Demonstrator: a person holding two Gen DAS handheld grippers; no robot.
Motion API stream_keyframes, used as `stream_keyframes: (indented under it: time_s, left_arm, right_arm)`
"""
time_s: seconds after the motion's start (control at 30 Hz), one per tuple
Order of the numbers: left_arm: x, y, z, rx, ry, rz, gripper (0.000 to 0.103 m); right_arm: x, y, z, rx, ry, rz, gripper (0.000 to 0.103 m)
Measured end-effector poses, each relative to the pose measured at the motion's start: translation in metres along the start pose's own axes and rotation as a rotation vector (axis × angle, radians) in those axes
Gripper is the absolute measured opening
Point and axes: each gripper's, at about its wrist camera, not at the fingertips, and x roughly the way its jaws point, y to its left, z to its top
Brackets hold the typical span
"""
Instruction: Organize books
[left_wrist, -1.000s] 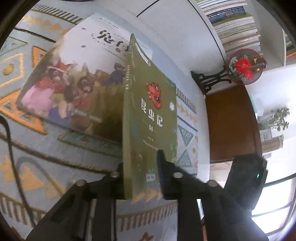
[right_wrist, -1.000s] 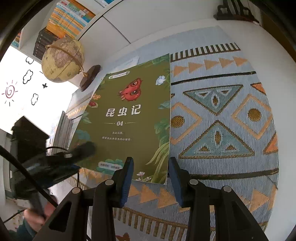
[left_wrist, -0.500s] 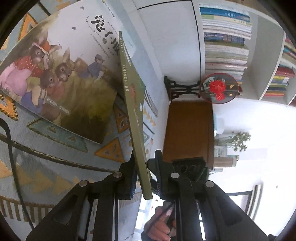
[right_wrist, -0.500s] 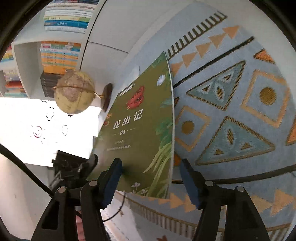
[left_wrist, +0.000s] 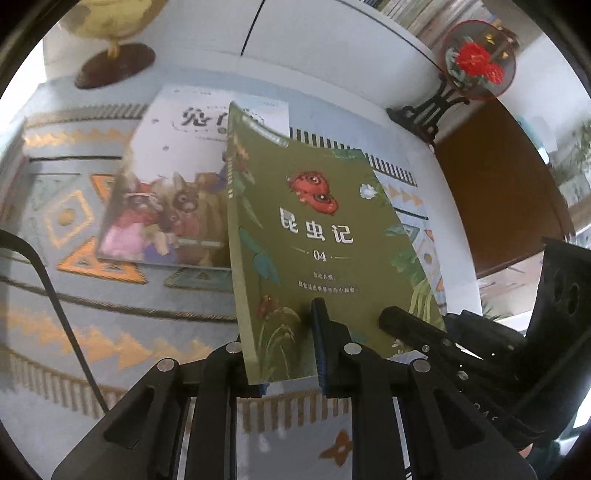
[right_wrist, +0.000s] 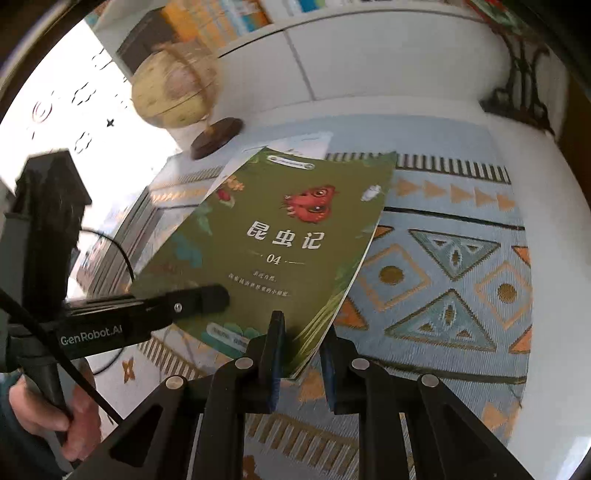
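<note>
1. Green book (left_wrist: 317, 236) was held tilted above the patterned worktop (left_wrist: 92, 317), its lower edge pinched by both grippers.
2. Left gripper (left_wrist: 284, 347) jaws clamped its spine corner.
3. Right gripper (right_wrist: 301, 350) jaws, having just closed, gripped its page-edge corner.
4. Rabbit book (left_wrist: 166, 206) lay flat near the worktop's far edge.

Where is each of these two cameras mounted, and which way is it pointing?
Left wrist: sits on the left gripper, looking down along its fingers at the green book it clamps; the right gripper shows at right.
Right wrist: sits on the right gripper, looking down at that book's other corner; the left gripper and a hand show.
Shared: the book, patterned rug, globe.
</note>
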Motion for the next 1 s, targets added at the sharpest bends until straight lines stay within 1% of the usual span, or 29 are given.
stream_keyframes:
  time_s: [0.07,0.17,0.37,0.5,0.67,0.77,0.83,0.9,1.0]
  left_arm:
    - [-0.010,0.002,-0.004,0.013,-0.017,0.014,0.015]
    - [-0.030,0.004,-0.010,0.035,-0.054,0.031,0.015]
    - [-0.069,0.031,-0.023,0.008,-0.107,0.006,0.015]
    - [-0.101,0.046,-0.028,0.001,-0.160,0.006,0.015]
    - [-0.156,0.087,-0.032,-0.034,-0.251,0.021,0.015]
    - [-0.192,0.120,-0.033,-0.061,-0.308,0.052,0.015]
    - [-0.208,0.141,-0.033,-0.077,-0.337,0.074,0.015]
    - [-0.219,0.165,-0.033,-0.090,-0.353,0.100,0.015]
    - [-0.229,0.201,-0.031,-0.114,-0.356,0.134,0.015]
  right_arm:
    - [-0.004,0.009,-0.002,-0.017,-0.006,0.003,0.017]
    - [-0.012,0.032,-0.005,-0.081,-0.022,-0.006,0.017]
    - [-0.032,0.062,-0.019,-0.099,-0.048,0.038,0.017]
    - [-0.041,0.098,-0.019,-0.130,-0.081,0.053,0.017]
    - [-0.041,0.156,-0.005,-0.153,-0.118,0.116,0.017]
    - [-0.035,0.194,0.004,-0.187,-0.138,0.143,0.018]
    - [-0.027,0.222,0.010,-0.209,-0.142,0.170,0.018]
    - [-0.014,0.248,0.016,-0.221,-0.138,0.196,0.019]
    - [0.012,0.280,0.022,-0.200,-0.102,0.256,0.020]
